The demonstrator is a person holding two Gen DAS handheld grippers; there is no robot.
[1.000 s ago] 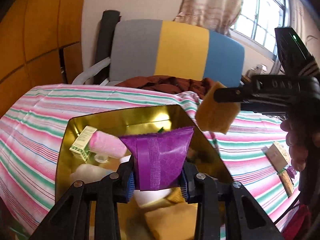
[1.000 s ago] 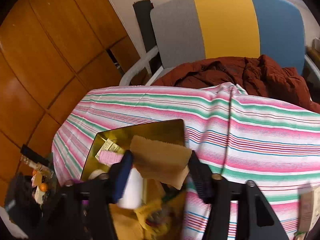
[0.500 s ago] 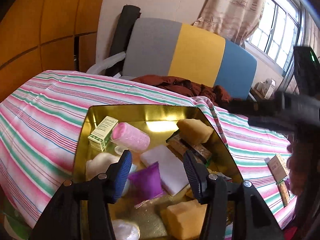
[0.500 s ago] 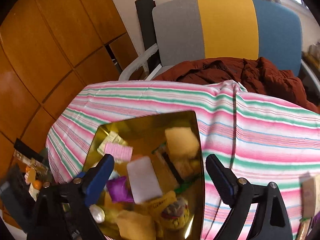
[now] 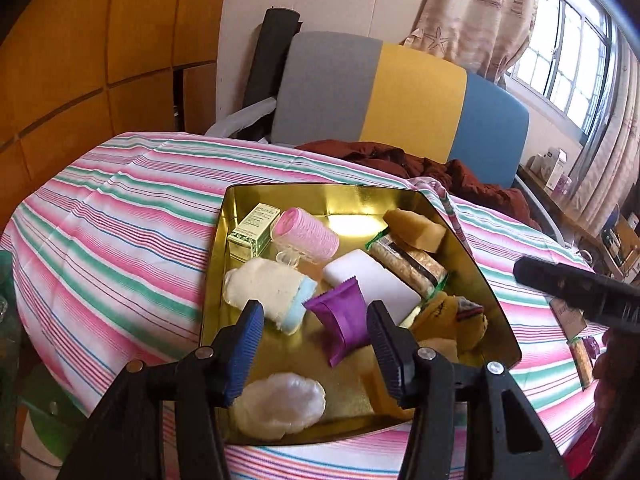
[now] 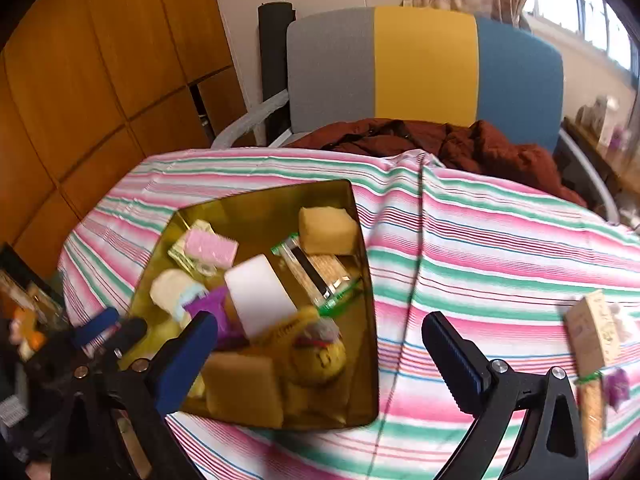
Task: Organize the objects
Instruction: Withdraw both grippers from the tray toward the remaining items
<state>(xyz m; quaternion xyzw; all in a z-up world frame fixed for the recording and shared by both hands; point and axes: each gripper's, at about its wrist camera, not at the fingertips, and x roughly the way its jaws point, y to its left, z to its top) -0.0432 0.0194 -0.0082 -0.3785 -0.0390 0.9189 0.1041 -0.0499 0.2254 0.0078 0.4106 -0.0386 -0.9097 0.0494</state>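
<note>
Both grippers are seen held above a gold tray [image 5: 280,190] that sits on a table covered by a pink, green and white striped cloth [image 5: 120,216]. The left gripper [image 5: 316,336] is spread open with nothing between its blue-padded jaws, over the near half of the tray. The right gripper [image 6: 320,344] is opened wide and empty as well, straddling the tray's right edge and the cloth beside it. Inside the tray, a purple sachet [image 5: 344,326] is found lying near the middle, tilted, touching a white block [image 5: 372,282]. A pink hair roller [image 5: 306,234] is placed beside a small green box [image 5: 254,228] at the far left corner. A tan sponge [image 5: 416,226] is at the far right, next to a wrapped cracker pack [image 5: 408,266]. A cream and pale blue cloth roll [image 5: 268,286] is seen left of the sachet, and a white puff [image 5: 280,400] lies at the near edge. A yellow snack bag [image 6: 316,350] and another tan sponge [image 6: 244,384] are at the near right part of the tray. On the cloth, well apart to the right, a small cardboard box [image 6: 592,332] is left outside the tray. A grey, yellow and blue chair [image 6: 420,64] with a dark red garment [image 6: 440,140] is behind the table.
</note>
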